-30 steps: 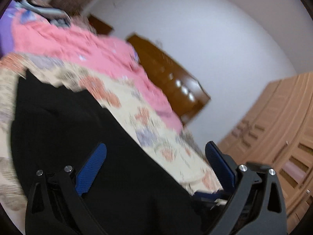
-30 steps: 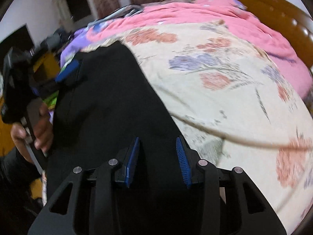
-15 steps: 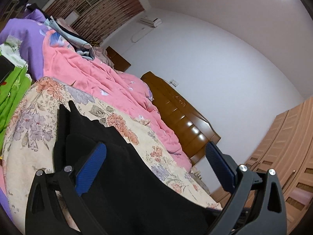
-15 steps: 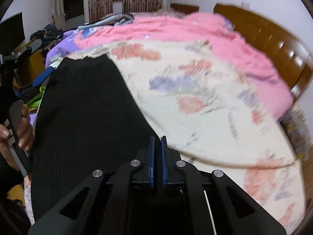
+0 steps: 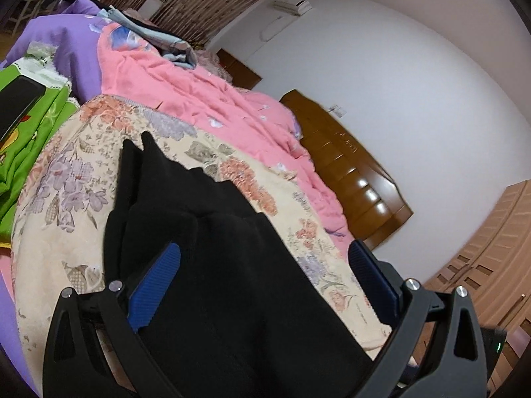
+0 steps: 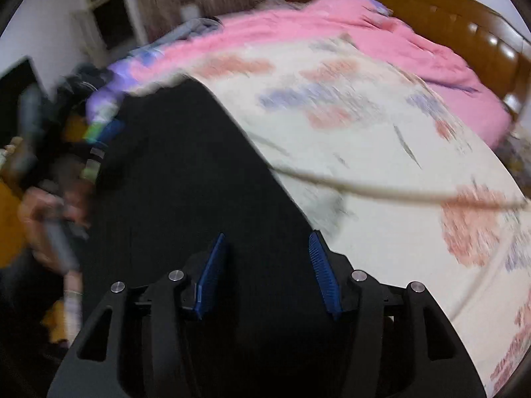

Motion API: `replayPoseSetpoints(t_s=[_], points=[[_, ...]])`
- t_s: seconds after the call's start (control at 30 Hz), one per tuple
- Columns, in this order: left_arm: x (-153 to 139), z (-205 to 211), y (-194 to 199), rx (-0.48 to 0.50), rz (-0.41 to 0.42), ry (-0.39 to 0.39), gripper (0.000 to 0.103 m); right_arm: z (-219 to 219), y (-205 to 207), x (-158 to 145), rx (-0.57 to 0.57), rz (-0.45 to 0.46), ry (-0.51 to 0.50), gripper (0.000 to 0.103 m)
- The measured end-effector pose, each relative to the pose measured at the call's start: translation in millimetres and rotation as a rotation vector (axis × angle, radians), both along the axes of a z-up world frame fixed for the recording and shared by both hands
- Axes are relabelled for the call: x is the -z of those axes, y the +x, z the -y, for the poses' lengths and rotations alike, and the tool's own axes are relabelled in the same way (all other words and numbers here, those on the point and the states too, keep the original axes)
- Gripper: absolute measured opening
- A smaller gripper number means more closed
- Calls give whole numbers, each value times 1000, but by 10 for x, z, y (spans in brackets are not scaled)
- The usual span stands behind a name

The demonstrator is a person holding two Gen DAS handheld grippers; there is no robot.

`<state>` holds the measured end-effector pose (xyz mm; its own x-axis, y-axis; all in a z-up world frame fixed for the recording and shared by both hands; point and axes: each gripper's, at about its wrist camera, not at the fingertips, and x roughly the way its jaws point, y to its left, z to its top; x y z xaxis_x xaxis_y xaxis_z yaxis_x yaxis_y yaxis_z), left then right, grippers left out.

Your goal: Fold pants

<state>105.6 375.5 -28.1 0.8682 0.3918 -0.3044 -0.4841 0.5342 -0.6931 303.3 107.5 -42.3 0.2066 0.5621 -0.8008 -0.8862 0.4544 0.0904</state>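
Note:
The black pants (image 5: 212,265) lie stretched along the floral cream blanket (image 5: 79,179) on the bed. In the left wrist view my left gripper (image 5: 265,265) is open, its blue pads wide apart over the pants, with cloth bunched between them. In the right wrist view the pants (image 6: 186,172) run away from me beside the blanket (image 6: 381,152). My right gripper (image 6: 268,255) is open just above the near end of the pants, holding nothing. The view is blurred by motion.
A pink quilt (image 5: 186,93) and purple bedding (image 5: 63,43) lie beyond the blanket. A green sheet (image 5: 26,132) is at the left. A wooden headboard (image 5: 348,172) and wardrobe (image 5: 491,258) stand at the right. The person's hand (image 6: 43,205) shows blurred at the left.
My right gripper was shut half a second ago and has now opened over the pants. My left gripper stays open and has tilted, showing more of the bed.

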Motion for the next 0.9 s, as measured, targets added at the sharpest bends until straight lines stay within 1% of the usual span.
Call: replayPoseSetpoints(t_s=[0.03, 0.07, 0.1, 0.13, 0.17, 0.2, 0.23, 0.27, 0.3, 0.33, 0.37, 0.4, 0.43, 0.47, 0.5, 0.53, 0.6, 0.63, 0.67, 0.7, 0.73, 0.77, 0.8, 0.83, 0.9], points=[[4, -2, 0, -1, -1, 0, 101, 48, 61, -6, 22, -29, 41, 50], [1, 1, -2, -1, 1, 1, 101, 97, 142, -39, 82, -57, 57, 50], [6, 1, 5, -2, 1, 0, 101, 126, 171, -82, 137, -40, 54, 53], [13, 0, 13, -1, -2, -1, 101, 162, 158, -152, 152, -31, 83, 53], [10, 3, 14, -2, -4, -1, 101, 175, 125, -198, 130, -50, 122, 54], [12, -1, 16, -2, -4, 0, 101, 179, 105, -215, 114, -71, 142, 64], [13, -4, 20, -2, -5, -1, 101, 146, 52, -192, 91, -101, 148, 72], [19, -11, 28, -2, -8, -1, 101, 90, 5, -135, 67, -113, 118, 85], [15, -7, 24, -2, -9, 0, 101, 27, -40, -45, 43, -109, 55, 88], [15, -7, 21, -1, -6, 0, 101, -7, -90, 8, 32, -62, 11, 88], [20, -13, 20, 0, -7, -1, 101, 14, -131, 5, 40, -10, -2, 88], [26, -19, 18, 0, -8, 0, 101, 46, -123, -9, 65, -12, -8, 85], [24, -19, 20, 2, -9, -1, 101, 118, -107, -58, 116, -9, -12, 85], [30, -29, 25, 3, -15, -2, 101, 249, -100, -152, 185, -1, -1, 85], [29, -24, 36, 3, -23, -1, 101, 402, -126, -262, 224, 9, 31, 86], [28, -34, 45, 5, -27, 0, 101, 597, -177, -375, 253, 19, 71, 87], [24, -22, 38, 5, -26, 6, 101, 920, -256, -478, 306, 45, 100, 89], [23, -20, 34, 6, -26, 9, 101, 1054, -247, -468, 333, 53, 85, 89], [25, -20, 25, 6, -26, 12, 101, 1278, -228, -415, 392, 51, 45, 89], [13, -8, 36, 6, -25, 14, 101, 1507, -182, -333, 456, 28, 11, 89], [7, -3, 36, 5, -25, 18, 101, 1690, -140, -277, 505, 5, 2, 89], [-22, 28, 19, -12, -39, 36, 101, 1995, -125, -228, 589, -33, 2, 89], [-90, 100, 17, -33, -65, 60, 101, 2151, -156, -231, 620, -48, 11, 89], [-246, 243, -7, -26, -82, 103, 101, 2326, -209, -258, 640, -49, 35, 89], [-603, 597, -55, 55, -27, 196, 101, 2672, -383, -320, 684, -20, 87, 89]])
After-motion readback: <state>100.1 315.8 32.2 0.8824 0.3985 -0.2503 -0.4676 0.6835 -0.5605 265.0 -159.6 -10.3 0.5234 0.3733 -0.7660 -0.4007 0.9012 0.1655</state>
